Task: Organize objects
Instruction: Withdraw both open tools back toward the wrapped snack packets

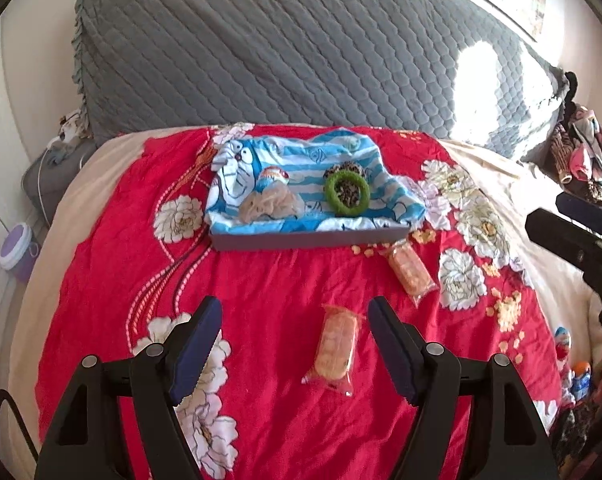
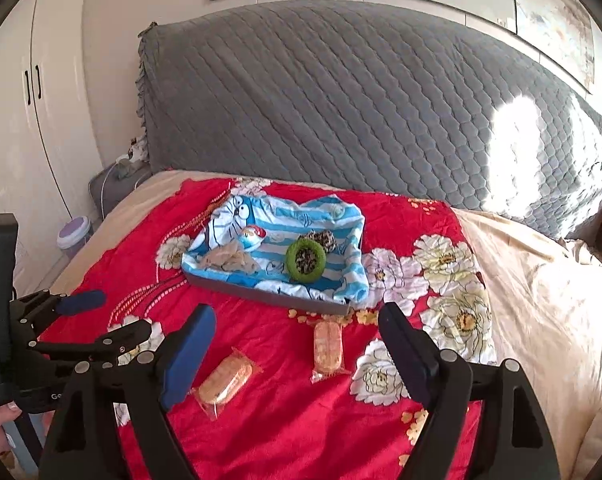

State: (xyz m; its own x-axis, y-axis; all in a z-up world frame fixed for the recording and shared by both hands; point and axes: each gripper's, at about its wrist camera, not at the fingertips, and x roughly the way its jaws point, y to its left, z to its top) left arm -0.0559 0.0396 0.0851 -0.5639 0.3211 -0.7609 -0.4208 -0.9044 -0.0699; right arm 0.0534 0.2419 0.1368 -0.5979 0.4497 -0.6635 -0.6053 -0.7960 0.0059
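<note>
Both sets of tongs hang over the red quilt [image 1: 285, 280] with jaws spread wide, gripping nothing. The left gripper [image 1: 295, 344] frames one snack pack [image 1: 335, 350] lying flat on the quilt; the right gripper [image 2: 297, 354] sits above the other pack [image 2: 327, 346], just beside the tray [image 2: 269, 296]. In the tray's blue cloth [image 1: 313, 168] rest a green ring [image 1: 345, 193], a beige puff [image 1: 267, 206] and what may be a small toy [image 1: 273, 178].
</note>
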